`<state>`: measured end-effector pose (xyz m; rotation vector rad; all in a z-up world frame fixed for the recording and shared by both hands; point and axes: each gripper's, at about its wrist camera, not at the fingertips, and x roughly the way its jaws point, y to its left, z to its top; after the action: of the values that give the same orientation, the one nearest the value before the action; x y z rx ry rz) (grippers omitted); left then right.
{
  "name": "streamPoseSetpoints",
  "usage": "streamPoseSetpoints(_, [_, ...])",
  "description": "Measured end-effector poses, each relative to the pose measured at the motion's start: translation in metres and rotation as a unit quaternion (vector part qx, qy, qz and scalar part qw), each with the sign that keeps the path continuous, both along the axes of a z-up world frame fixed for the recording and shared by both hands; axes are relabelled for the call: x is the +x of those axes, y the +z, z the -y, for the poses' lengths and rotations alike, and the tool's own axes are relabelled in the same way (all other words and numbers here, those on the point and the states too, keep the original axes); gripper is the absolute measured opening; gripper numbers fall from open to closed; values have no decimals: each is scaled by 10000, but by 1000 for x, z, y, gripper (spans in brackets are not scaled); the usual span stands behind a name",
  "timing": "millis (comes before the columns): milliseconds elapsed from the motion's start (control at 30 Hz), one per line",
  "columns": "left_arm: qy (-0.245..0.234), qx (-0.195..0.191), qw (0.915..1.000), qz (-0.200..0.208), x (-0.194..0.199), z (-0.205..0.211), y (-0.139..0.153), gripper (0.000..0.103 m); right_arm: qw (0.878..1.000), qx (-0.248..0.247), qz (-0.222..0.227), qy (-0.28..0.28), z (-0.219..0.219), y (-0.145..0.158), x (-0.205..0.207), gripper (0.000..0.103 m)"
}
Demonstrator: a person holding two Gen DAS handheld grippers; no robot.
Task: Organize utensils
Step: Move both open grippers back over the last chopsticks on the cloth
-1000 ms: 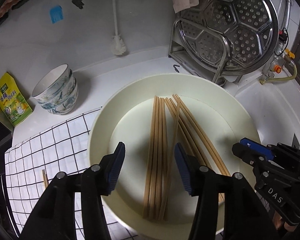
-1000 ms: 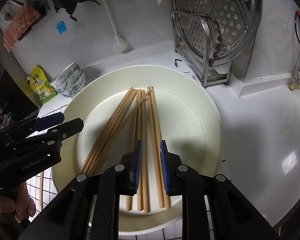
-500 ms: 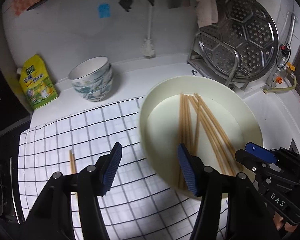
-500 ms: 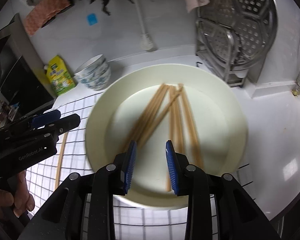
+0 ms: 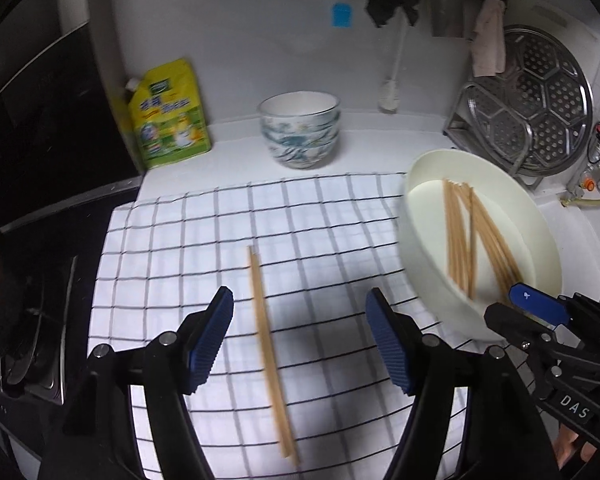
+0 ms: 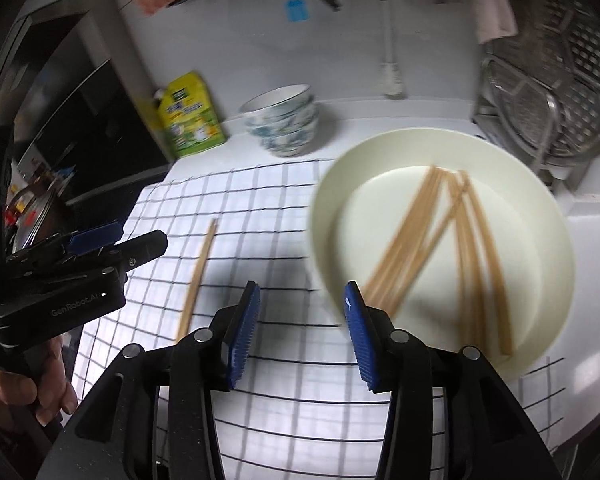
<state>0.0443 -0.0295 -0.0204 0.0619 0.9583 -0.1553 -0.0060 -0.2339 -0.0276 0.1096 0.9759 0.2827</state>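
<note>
Wooden chopstick pair (image 5: 270, 354) lies on the checked cloth (image 5: 180, 248), running 12 to 6 between the spread jaws of the left gripper (image 5: 300, 340), nothing touching the pads; jaws have just been opening. Right gripper (image 6: 300, 324) also spread and just opening, empty, over the cloth at the 7 o'clock rim of the cream plate (image 6: 548, 208). More chopsticks (image 6: 432, 248) lie loose in the plate; stacked bowls (image 5: 300, 136) at 12, yellow pouch (image 5: 168, 116) at 10.

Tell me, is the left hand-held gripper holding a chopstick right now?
No, the left hand-held gripper is open, and the chopsticks lie on the checked cloth between its pads, untouched.
</note>
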Motion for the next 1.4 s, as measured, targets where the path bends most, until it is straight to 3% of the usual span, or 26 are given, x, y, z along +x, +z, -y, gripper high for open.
streamPoseSetpoints(167, [282,53,9994,-188,-7,-39,-16,68,9996,-58,-114,268,-35,-16,-3,42])
streamPoseSetpoints(300, [423,97,9987,-261,-15,-64,-29,74,9988,-74,-305,376,-58,-34,-4,42])
streamPoseSetpoints(633, [448,109,9980,-437,-21,-108,-55,74,9973,-114,-554,461,-111,-77,-11,42])
streamPoseSetpoints(867, [441,41,9973,-578,-20,-126,-71,75,9962,-264,-699,442,-133,-99,-15,42])
streamPoseSetpoints(1400, [331,16,9973,-663,-20,-132,-78,75,9923,-964,-507,590,-158,-112,-25,41])
